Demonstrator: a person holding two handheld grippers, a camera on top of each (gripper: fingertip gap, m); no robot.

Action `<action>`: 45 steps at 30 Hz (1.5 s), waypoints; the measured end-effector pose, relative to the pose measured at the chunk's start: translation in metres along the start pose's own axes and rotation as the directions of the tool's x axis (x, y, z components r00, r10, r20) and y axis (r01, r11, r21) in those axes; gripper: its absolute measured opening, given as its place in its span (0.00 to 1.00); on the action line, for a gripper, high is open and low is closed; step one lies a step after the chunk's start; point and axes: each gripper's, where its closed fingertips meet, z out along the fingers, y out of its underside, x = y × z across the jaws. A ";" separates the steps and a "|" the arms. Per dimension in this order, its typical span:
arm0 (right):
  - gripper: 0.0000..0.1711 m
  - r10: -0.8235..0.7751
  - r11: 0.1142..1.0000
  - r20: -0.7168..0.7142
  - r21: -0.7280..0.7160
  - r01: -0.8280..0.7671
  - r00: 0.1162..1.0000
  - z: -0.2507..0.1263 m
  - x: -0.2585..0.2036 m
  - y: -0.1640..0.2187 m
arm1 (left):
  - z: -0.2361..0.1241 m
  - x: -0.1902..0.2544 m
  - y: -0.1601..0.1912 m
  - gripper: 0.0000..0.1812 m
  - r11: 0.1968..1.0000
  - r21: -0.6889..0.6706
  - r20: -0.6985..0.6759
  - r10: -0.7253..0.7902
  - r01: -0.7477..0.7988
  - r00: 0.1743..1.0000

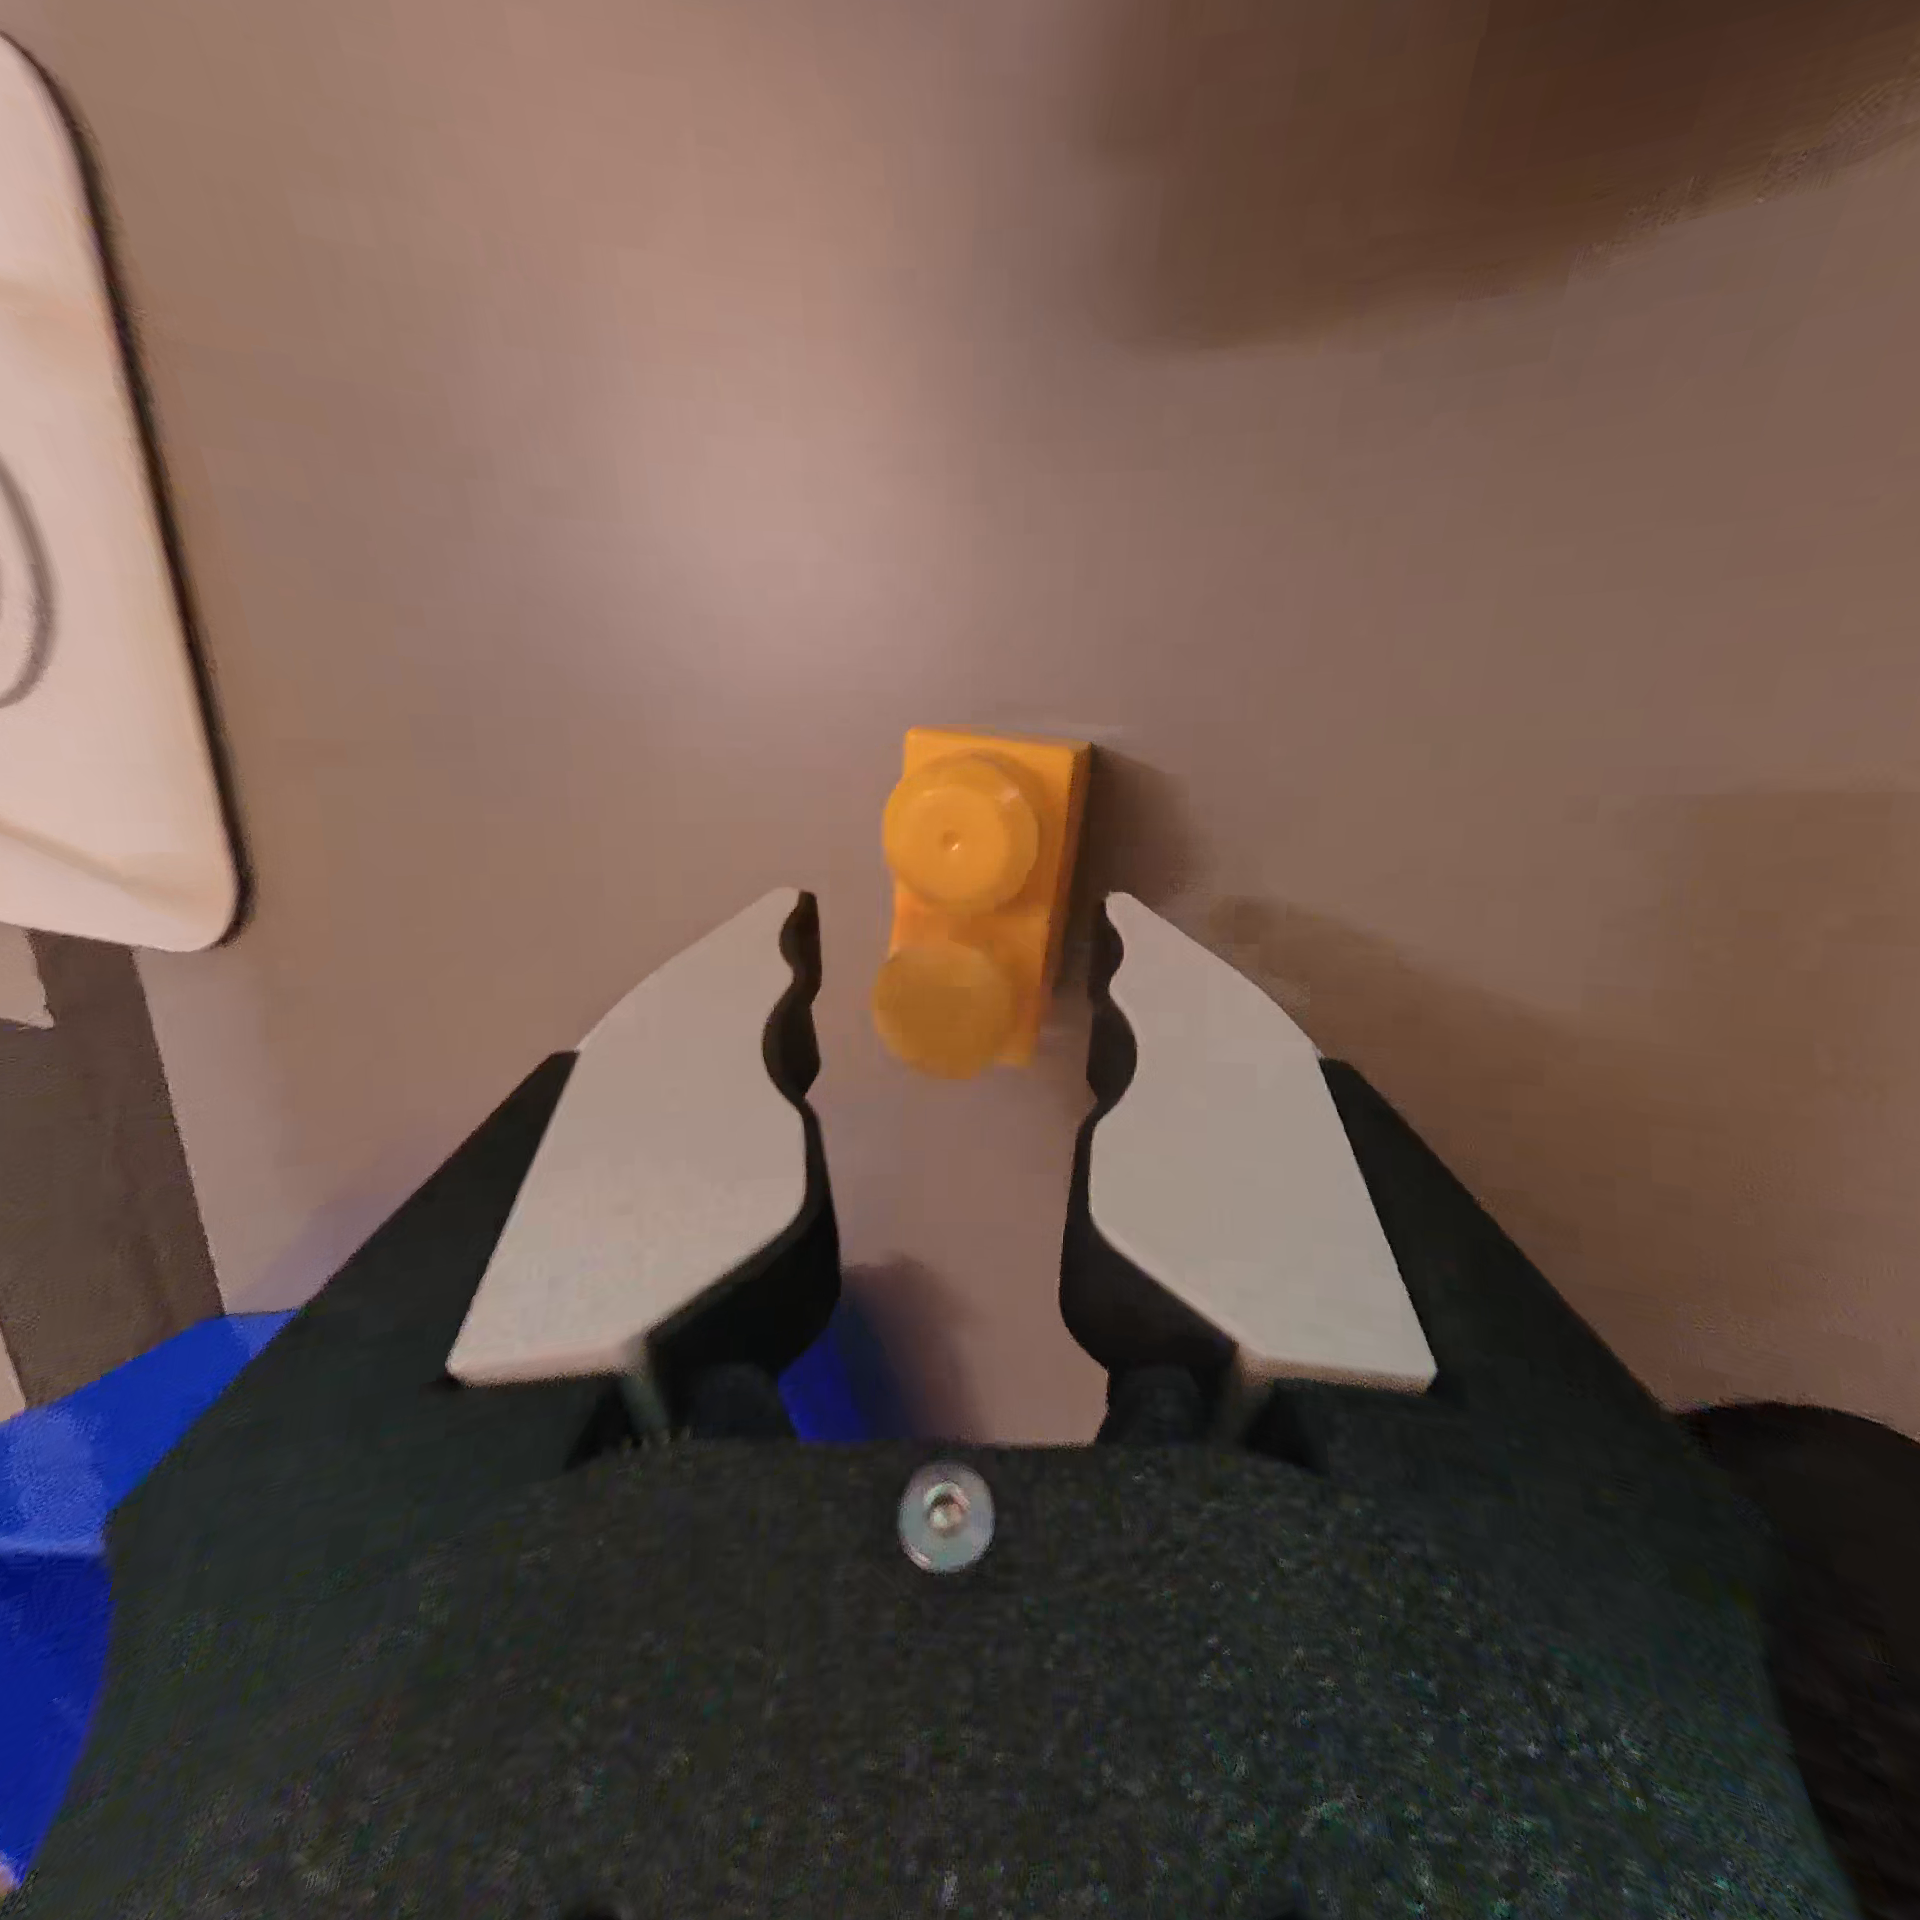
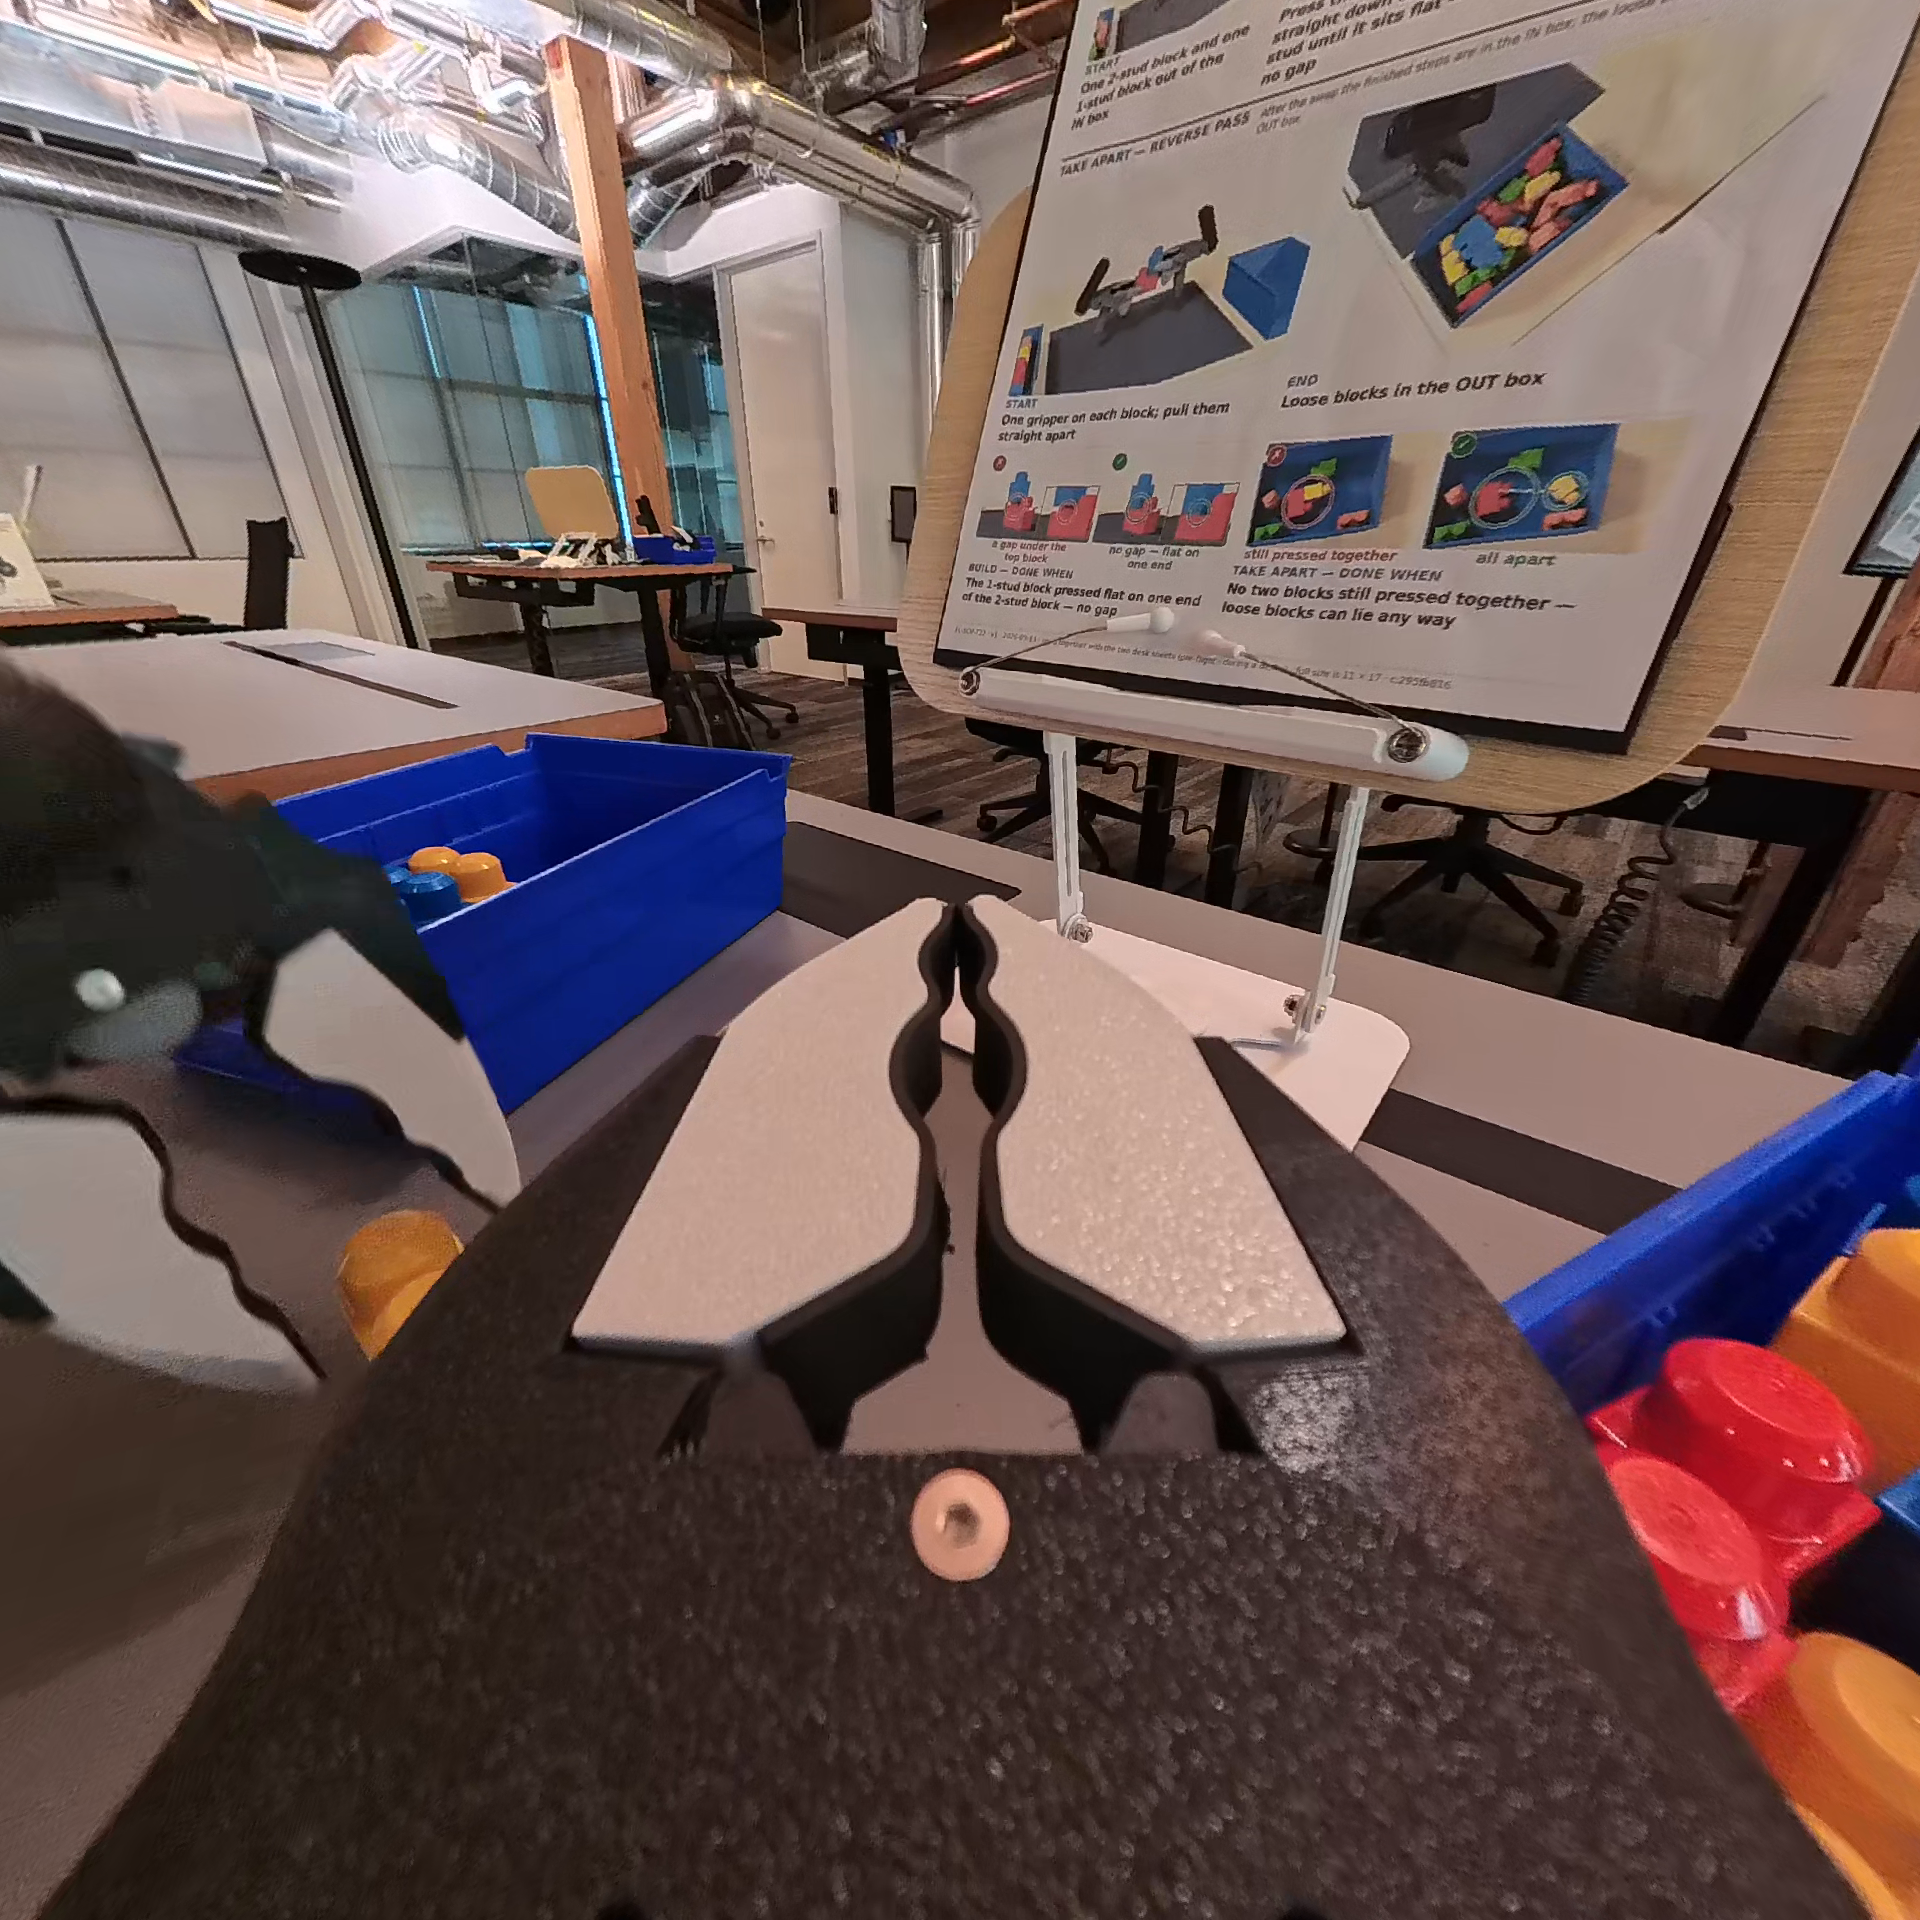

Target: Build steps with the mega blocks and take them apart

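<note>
Hovering our left gripper spread wide over the yellow two-stud block on the table at twelve o'clock — nothing stacked yet; our right gripper, pressed together and empty, waits beside the blue bin at four o'clock.

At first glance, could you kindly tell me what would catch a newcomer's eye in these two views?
The orange block lies alone on the grey table, studs towards the camera, just ahead of the left gripper, whose jaws are open. In the right view, a big instruction board stands behind the right gripper, its jaws closed and empty, with blue bins of bright blocks on both sides.
</note>
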 end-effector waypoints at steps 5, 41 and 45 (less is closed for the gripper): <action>0.00 0.000 1.000 -0.001 -0.002 0.000 1.000 -0.001 0.000 0.001 | -0.068 -0.035 0.009 0.25 0.986 0.136 0.058 -0.104 0.095 0.993; 0.00 0.007 1.000 0.019 -0.029 -0.007 1.000 0.002 -0.003 0.008 | -0.061 -0.036 0.241 0.17 0.903 -0.399 -0.089 -0.213 0.161 0.973; 0.00 0.006 1.000 0.019 -0.029 -0.006 1.000 0.001 -0.003 0.008 | -0.059 -0.037 0.243 0.16 0.901 -0.408 -0.081 -0.198 0.149 0.977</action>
